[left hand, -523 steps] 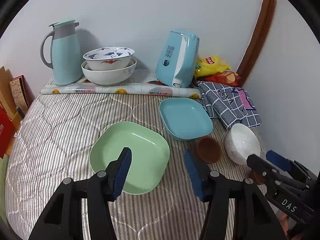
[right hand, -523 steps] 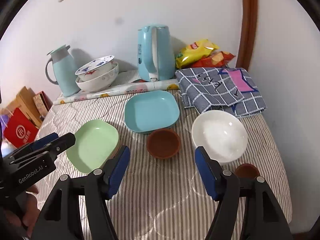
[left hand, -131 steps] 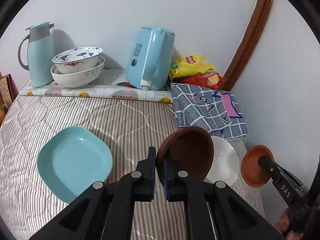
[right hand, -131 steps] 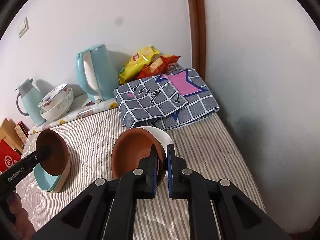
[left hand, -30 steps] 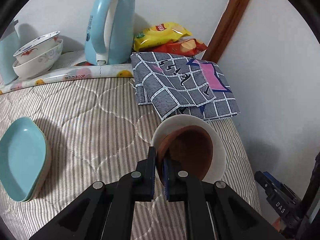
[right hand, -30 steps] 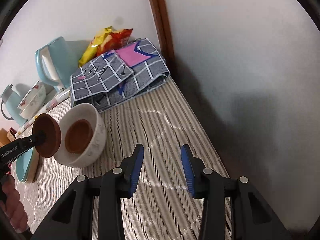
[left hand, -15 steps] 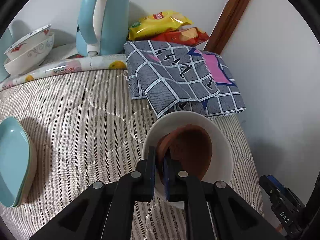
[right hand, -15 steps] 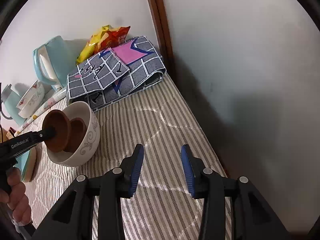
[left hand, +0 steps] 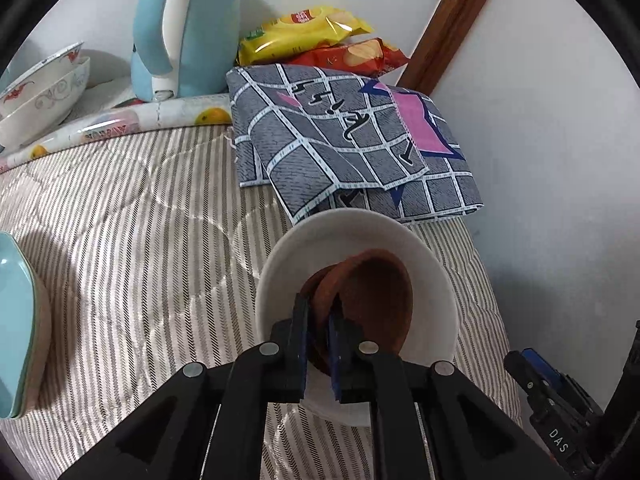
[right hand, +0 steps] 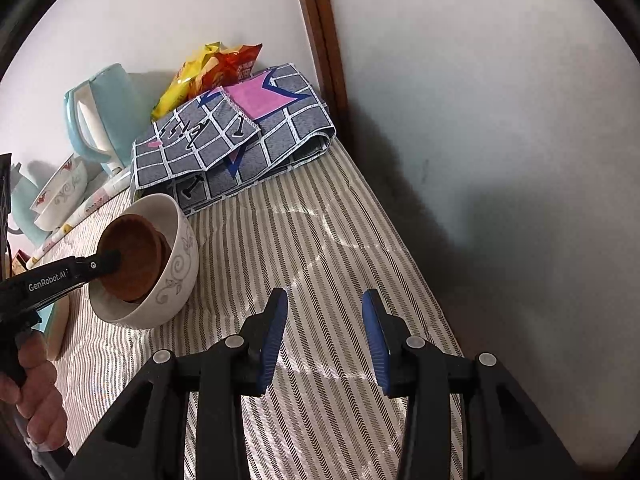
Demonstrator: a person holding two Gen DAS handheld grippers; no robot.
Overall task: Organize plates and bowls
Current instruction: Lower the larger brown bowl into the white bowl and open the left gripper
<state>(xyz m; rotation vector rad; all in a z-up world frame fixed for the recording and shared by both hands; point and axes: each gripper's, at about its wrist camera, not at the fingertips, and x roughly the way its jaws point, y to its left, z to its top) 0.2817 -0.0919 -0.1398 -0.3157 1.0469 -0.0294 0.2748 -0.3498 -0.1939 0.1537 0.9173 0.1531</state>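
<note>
My left gripper [left hand: 318, 310] is shut on the near rim of a small brown bowl [left hand: 376, 296]. It holds the bowl tilted inside the white patterned bowl [left hand: 356, 228]. A second brown bowl [left hand: 314, 284] lies under it, mostly hidden. From the right wrist view the white bowl [right hand: 176, 276] sits on the striped bedding with the held brown bowl [right hand: 132, 256] leaning in it, pinched by the left gripper [right hand: 110, 260]. My right gripper [right hand: 324, 316] stands open and empty over bare bedding to the right of the bowls. A blue plate [left hand: 16, 320] lies stacked on a green one at the far left.
A folded grey checked cloth [left hand: 344, 144] lies just behind the white bowl. A blue kettle [left hand: 188, 28], snack bags [left hand: 304, 32] and two nested patterned bowls [left hand: 40, 92] line the back wall. A wall [right hand: 500, 140] closes the right side. A hand [right hand: 40, 384] grips the left tool.
My left gripper has sunk with the brown bowl deeper into the white bowl, onto the other brown bowl. The right gripper has stayed where it was, still open.
</note>
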